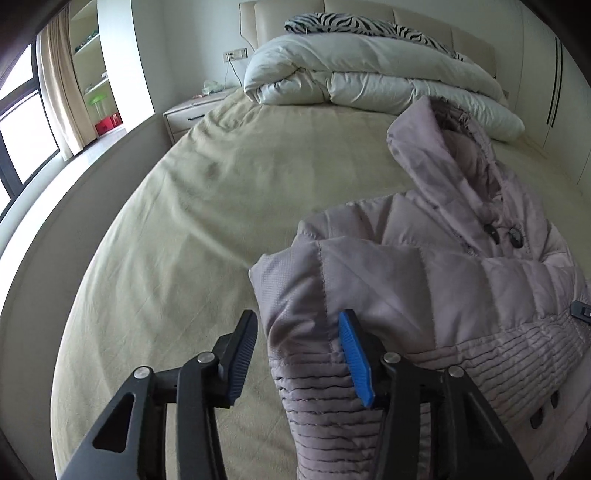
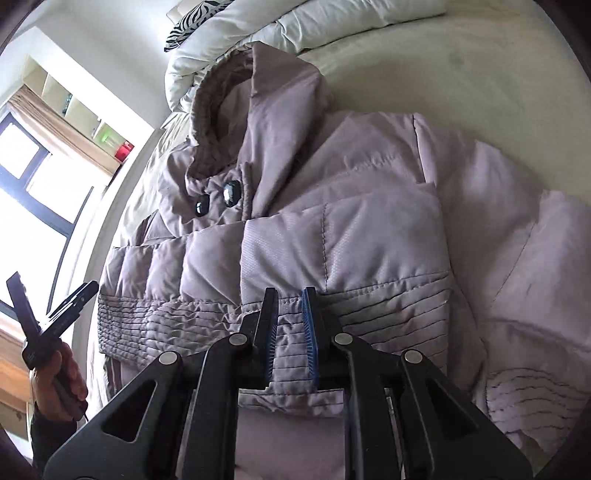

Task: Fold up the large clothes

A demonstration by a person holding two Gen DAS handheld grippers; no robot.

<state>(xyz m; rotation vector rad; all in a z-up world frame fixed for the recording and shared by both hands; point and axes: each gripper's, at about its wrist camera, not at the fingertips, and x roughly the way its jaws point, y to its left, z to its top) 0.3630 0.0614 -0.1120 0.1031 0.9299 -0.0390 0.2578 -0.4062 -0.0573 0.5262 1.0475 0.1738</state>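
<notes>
A pale mauve hooded puffer jacket [image 1: 461, 266] lies on the bed with its hood toward the headboard. One sleeve [image 1: 306, 332] is folded across the body. My left gripper [image 1: 300, 325] is open, its jaws on either side of that sleeve's cuff without pinching it. In the right wrist view the jacket [image 2: 332, 192] fills the frame. My right gripper [image 2: 290, 306] is nearly closed, its jaws pinching the ribbed cuff fabric [image 2: 291, 343] of the folded sleeve. The left gripper also shows in the right wrist view [image 2: 51, 295], held in a hand at the left edge.
The bed has a beige sheet [image 1: 207, 229]. A bunched white duvet [image 1: 369, 77] and a zebra-print pillow [image 1: 343, 24] lie at the headboard. A nightstand [image 1: 188, 114] stands to the left of the bed, with a window [image 1: 22, 122] and shelves beyond.
</notes>
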